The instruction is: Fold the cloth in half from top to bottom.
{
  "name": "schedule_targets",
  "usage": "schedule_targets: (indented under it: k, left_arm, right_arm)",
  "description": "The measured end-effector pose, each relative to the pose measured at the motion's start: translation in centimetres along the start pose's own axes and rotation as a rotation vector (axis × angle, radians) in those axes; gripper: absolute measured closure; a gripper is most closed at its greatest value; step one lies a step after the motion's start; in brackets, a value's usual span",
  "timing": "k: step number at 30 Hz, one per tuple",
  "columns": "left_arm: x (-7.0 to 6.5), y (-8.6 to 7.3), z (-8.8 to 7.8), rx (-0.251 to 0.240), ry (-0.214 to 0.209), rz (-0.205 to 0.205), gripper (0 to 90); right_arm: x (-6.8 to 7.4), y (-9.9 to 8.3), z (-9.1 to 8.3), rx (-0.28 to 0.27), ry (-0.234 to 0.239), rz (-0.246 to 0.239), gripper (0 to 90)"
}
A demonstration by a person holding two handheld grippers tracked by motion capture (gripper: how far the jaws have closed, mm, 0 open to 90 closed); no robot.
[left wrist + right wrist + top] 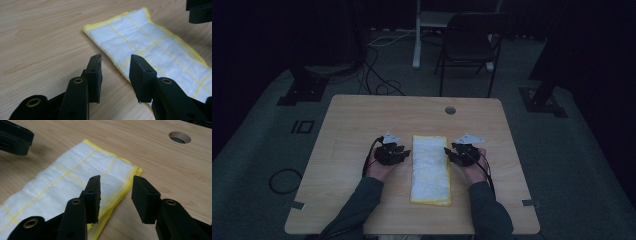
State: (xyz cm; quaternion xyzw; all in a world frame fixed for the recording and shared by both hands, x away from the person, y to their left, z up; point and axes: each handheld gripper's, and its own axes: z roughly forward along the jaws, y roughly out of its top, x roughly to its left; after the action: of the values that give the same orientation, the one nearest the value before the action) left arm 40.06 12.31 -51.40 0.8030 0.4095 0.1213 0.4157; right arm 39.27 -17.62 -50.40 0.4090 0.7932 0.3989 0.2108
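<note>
On a pale wooden table [352, 130] in a dim room, a white cloth with yellow grid lines and a yellow hem [430, 169] lies folded into a long strip near the middle, its long side running away from the person. Grey carpet surrounds the table; at left a black stand foot [304, 87] sits among loose cables [379, 82], behind the table stands a black folding chair [469, 47], and at right another stand foot [542, 100] rests on the floor. A round cable hole [450, 110] pierces the tabletop beyond the cloth.

Both forearms, in grey sleeves [357, 205], reach in from the near edge. The left gripper [115, 72] sits just beside the cloth's left long edge, its jaws spread with nothing between them but bare wood and the hem below. The right gripper [116, 195] is just beside the opposite long edge near the far corner, jaws likewise apart, straddling the yellow hem without pinching it.
</note>
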Motion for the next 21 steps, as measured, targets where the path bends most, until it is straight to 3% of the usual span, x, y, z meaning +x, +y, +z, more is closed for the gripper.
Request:
schedule_targets:
  k: [13, 21]
  left_arm:
    - [0.6, 0.5, 1.4, 0.014, 0.018, 0.001, 62.5]
    - [0.7, 0.7, 2.2, 0.015, 0.025, -0.002, 62.4]
  right_arm:
    - [-1.1, 0.6, 1.8, 0.019, -0.013, 0.010, 74.4]
    - [-1.6, 0.8, 2.9, 0.025, -0.024, 0.025, 79.1]
